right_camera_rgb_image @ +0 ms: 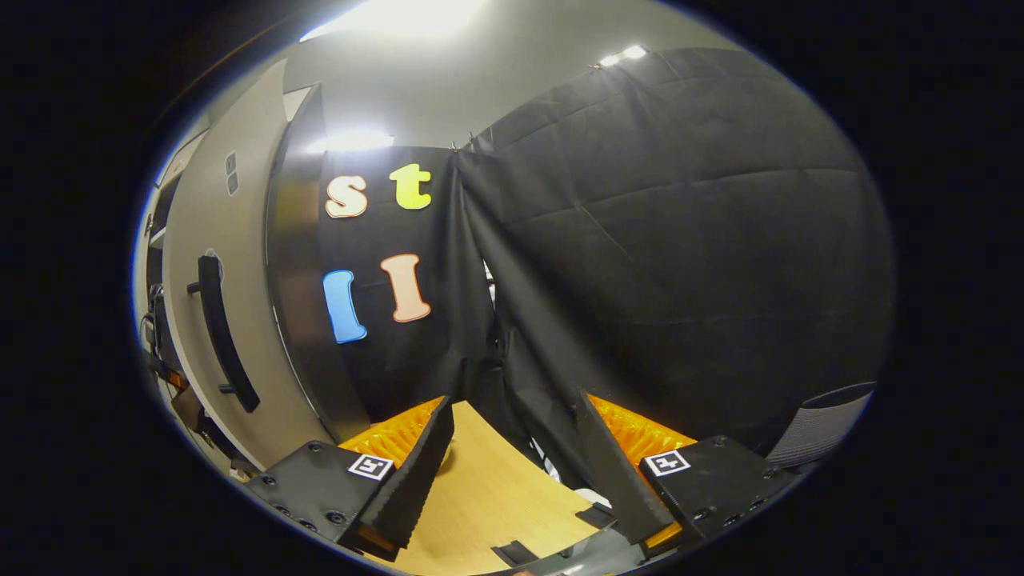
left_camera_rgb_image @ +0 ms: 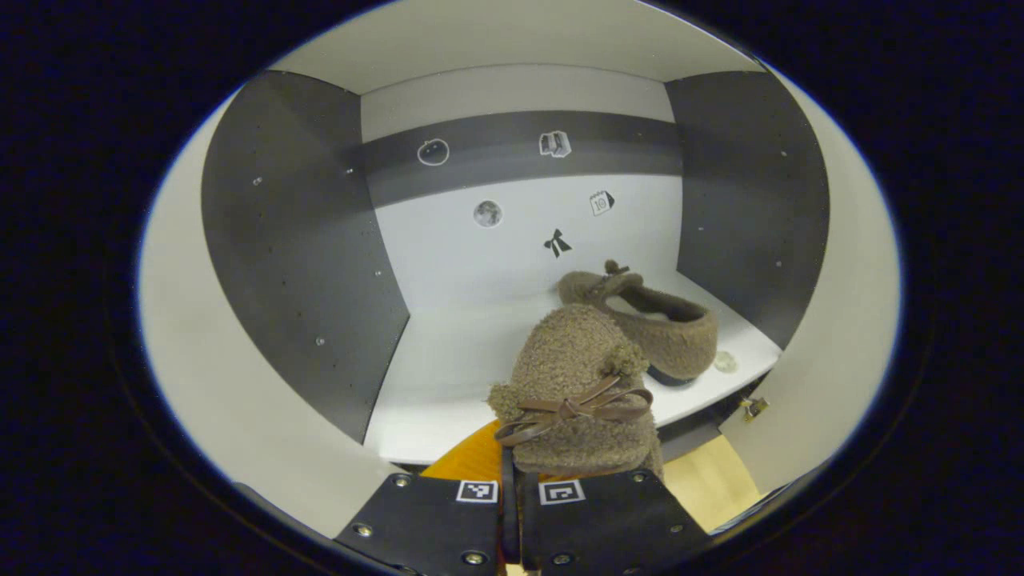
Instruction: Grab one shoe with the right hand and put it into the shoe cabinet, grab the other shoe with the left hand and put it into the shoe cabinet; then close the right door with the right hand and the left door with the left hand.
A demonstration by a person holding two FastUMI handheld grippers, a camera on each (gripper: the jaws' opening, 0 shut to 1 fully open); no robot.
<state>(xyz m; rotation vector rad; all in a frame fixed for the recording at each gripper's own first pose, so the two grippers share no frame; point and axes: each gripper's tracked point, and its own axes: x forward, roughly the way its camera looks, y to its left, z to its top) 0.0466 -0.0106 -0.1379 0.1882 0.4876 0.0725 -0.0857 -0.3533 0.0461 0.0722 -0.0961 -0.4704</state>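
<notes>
In the left gripper view my left gripper (left_camera_rgb_image: 512, 500) is shut on a fuzzy brown shoe (left_camera_rgb_image: 572, 376) with a ribbon bow, held at the cabinet's open front above the white shelf (left_camera_rgb_image: 448, 376). A second brown shoe (left_camera_rgb_image: 656, 320) lies on that shelf toward the back right, toe pointing left. The shoe cabinet (left_camera_rgb_image: 296, 256) has dark side walls and a pale back panel with small stickers. In the right gripper view my right gripper (right_camera_rgb_image: 512, 432) stands open with nothing between its fingers, over a wooden floor. The cabinet's right door (right_camera_rgb_image: 216, 264) with its long black handle (right_camera_rgb_image: 224, 336) stands open at that view's left.
Both pale cabinet doors (left_camera_rgb_image: 216, 432) flank the opening in the left gripper view. A small hinge fitting (left_camera_rgb_image: 752, 406) sits at the shelf's right front corner. Black cloth wall (right_camera_rgb_image: 680, 264) hangs ahead of the right gripper, with a wooden floor (right_camera_rgb_image: 488, 496) below.
</notes>
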